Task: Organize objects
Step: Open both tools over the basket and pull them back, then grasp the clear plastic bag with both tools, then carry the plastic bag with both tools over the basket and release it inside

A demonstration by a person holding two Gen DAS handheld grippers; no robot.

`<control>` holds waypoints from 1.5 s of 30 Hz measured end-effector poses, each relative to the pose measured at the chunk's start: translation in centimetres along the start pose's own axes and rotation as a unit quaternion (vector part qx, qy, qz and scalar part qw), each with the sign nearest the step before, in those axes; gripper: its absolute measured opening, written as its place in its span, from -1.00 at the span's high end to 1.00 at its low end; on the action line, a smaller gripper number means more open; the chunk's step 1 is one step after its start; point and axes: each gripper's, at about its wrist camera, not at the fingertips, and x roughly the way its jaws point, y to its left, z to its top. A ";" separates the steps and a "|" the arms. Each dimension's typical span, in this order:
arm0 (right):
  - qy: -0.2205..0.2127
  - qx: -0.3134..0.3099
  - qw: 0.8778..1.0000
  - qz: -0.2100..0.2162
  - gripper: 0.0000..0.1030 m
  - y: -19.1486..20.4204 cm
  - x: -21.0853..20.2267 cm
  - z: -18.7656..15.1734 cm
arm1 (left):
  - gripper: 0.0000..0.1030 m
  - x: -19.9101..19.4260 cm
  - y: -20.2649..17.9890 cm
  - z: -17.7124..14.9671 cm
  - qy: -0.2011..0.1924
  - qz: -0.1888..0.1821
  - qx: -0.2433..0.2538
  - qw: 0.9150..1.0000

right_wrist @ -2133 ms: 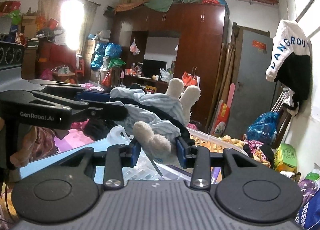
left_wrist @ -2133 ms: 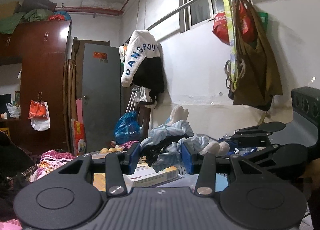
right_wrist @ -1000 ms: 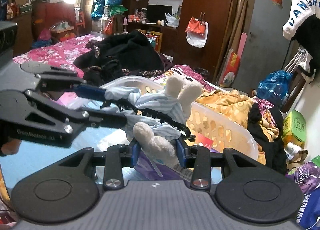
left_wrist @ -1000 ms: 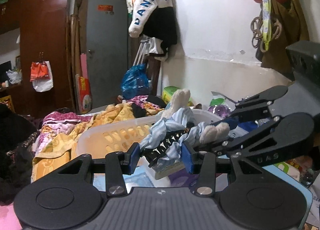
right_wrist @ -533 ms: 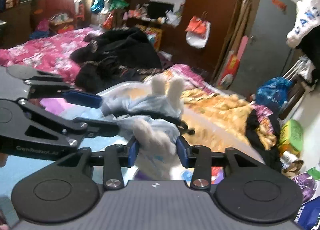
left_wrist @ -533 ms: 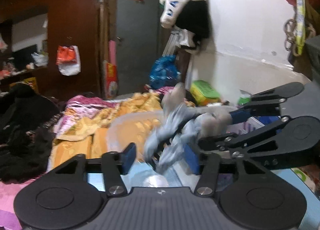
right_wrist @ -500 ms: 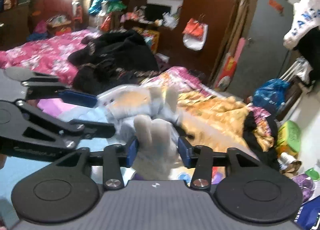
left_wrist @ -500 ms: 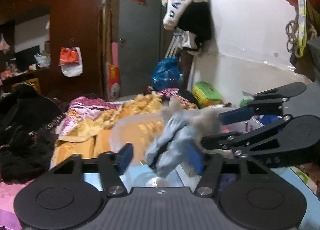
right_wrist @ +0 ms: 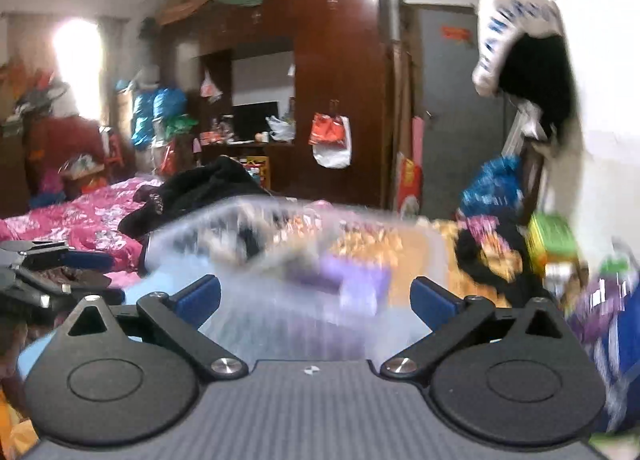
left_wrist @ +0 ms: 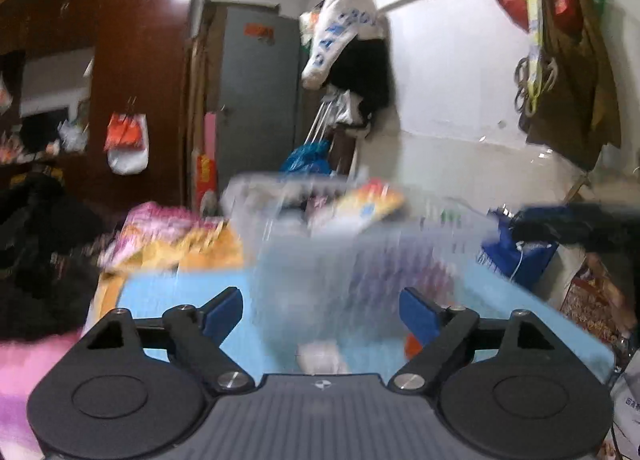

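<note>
Blue capital letters are showing on the white sleeve of the white-and-black garment (left_wrist: 347,32) hanging from the metal rail by the wall, but motion blur is keeping them from being read as a word in either view. The orange-red sticker (left_wrist: 260,31) on the grey metal door is carrying marks that are too smeared to make out. Nothing else is legible.
</note>
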 end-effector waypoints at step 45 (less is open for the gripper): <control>-0.015 -0.044 0.998 0.047 0.65 4.1 -2.3 -11.1 | 0.89 0.0 2.0 -8.3 -0.002 -0.072 -0.057 0.996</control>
